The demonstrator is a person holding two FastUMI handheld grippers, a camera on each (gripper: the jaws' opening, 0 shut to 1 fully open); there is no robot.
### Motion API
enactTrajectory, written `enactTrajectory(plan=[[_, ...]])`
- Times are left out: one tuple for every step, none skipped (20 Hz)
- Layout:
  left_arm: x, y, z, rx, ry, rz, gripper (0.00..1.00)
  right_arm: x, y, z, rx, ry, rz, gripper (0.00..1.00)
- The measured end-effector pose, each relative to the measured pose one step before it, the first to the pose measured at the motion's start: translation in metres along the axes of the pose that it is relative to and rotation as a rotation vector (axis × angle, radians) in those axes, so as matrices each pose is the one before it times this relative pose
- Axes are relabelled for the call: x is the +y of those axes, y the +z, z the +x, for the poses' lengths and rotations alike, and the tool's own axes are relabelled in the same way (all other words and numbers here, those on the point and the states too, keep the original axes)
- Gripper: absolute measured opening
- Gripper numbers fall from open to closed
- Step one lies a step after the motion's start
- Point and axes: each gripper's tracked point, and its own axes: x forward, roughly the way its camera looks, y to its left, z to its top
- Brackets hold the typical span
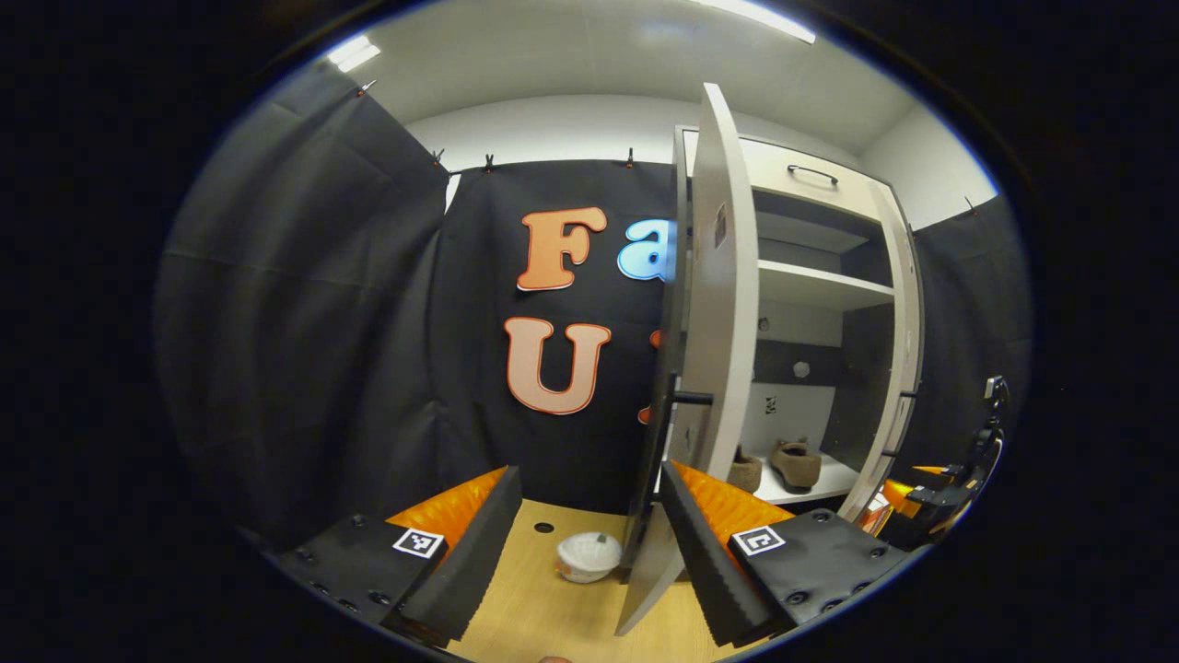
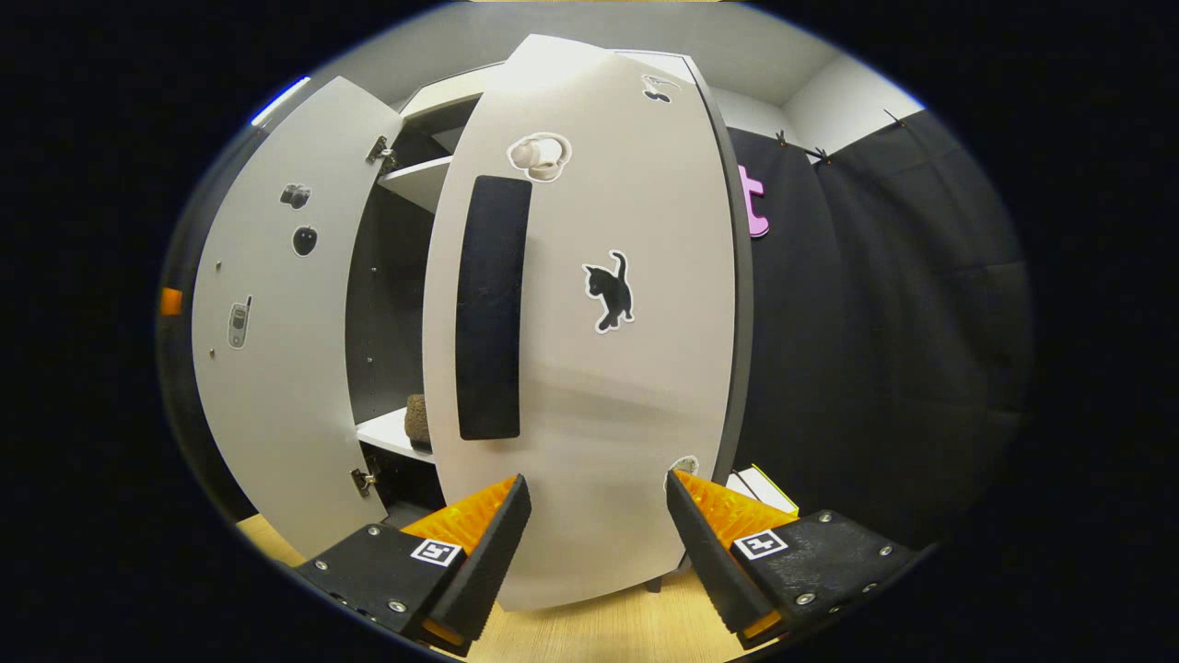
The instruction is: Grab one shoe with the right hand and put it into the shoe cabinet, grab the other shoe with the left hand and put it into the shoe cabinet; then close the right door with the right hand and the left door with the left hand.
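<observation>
**Doors next, both shoes shelved**

Shoes [image 1: 797, 463] sit on the cabinet's low shelf [image 1: 811, 483], beyond the left claw [image 1: 589, 543]. Doors look like stiff, light hinged panels; judged best pushed flat near the free edge. Right claw [image 2: 594, 543] spread wide, empty, right door [image 2: 589, 368] just ahead of its tips. Left claw released, left door [image 1: 714, 304] edge by its right finger

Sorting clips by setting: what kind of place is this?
Likely a staged recording booth, not a home: black cloth wall, a white shoe cabinet with shoes on its shelf, standing on a wood-look floor.
</observation>
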Motion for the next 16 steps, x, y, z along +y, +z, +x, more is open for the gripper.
enactTrajectory(plan=[[0.00576, -0.00926, 0.00518, 0.00892, 0.00622, 0.00168, 0.98, -0.00102, 0.00072, -0.00082, -0.00250, -0.00420, -0.00344, 0.86], [0.00295, -0.00926, 0.00480, 0.00602, 0.00051, 0.00071, 0.98, -0.00047, 0.00020, 0.00014, -0.00108, -0.00281, -0.00159, 0.86], [0.00391, -0.00922, 0.00596, -0.00012, -0.00036, 0.00172, 0.98, -0.00064, -0.00008, -0.00041, -0.00014, -0.00289, 0.00006, 0.86], [0.00307, -0.00874, 0.00678, -0.00177, 0.00351, 0.00574, 0.96, -0.00028, 0.00027, -0.00116, 0.00074, -0.00077, 0.00097, 0.86], [0.00498, -0.00880, 0.00333, 0.00199, 0.01021, 0.00988, 0.97, 0.00015, -0.00044, -0.00110, 0.00127, -0.00133, 0.00048, 0.86], [0.00428, -0.01115, 0.00432, 0.00383, 0.00645, 0.01036, 0.98, 0.00000, -0.00040, -0.00034, 0.00132, -0.00108, -0.00069, 0.86], [0.00102, -0.01183, 0.00484, 0.01248, 0.00245, 0.00640, 0.96, -0.00080, -0.00079, -0.00128, 0.00197, -0.00152, -0.00196, 0.86], [-0.00326, -0.00984, 0.00896, 0.01146, -0.00981, 0.00044, 0.98, -0.00096, -0.00101, -0.00237, 0.00232, -0.00126, -0.00367, 0.86], [-0.00405, -0.00703, 0.00524, 0.00559, -0.01193, -0.00361, 0.96, -0.00093, -0.00118, -0.00227, 0.00310, -0.00149, -0.00393, 0.86], [-0.00609, -0.00498, 0.00201, 0.00229, -0.01606, -0.00314, 0.95, -0.00085, -0.00002, -0.00270, 0.00134, -0.00229, -0.00301, 0.86], [-0.00665, -0.00493, 0.00251, 0.00561, -0.01315, -0.00007, 0.97, -0.00162, -0.00080, -0.00167, 0.00331, -0.00248, -0.00231, 0.86], [-0.00440, -0.00451, 0.00098, 0.00491, -0.01030, 0.00481, 0.96, -0.00144, -0.00050, -0.00149, 0.00240, -0.00189, -0.00110, 0.92], [-0.00437, -0.00239, -0.00007, 0.00170, -0.00614, 0.00627, 0.95, -0.00073, -0.00043, -0.00156, 0.00085, -0.00183, -0.00022, 0.92], [-0.00375, -0.00256, 0.00228, 0.00369, -0.00813, 0.00420, 0.95, -0.00101, 0.00019, -0.00173, 0.00101, -0.00194, 0.00003, 0.92], [-0.00525, -0.00172, 0.00130, 0.00553, -0.01344, 0.00201, 0.95, -0.00118, -0.00025, -0.00130, -0.00019, -0.00240, 0.00065, 0.92], [-0.00576, -0.00062, 0.00054, 0.00162, -0.01571, -0.00058, 0.94, -0.00117, -0.00018, -0.00140, 0.00027, -0.00142, 0.00030, 0.92]])
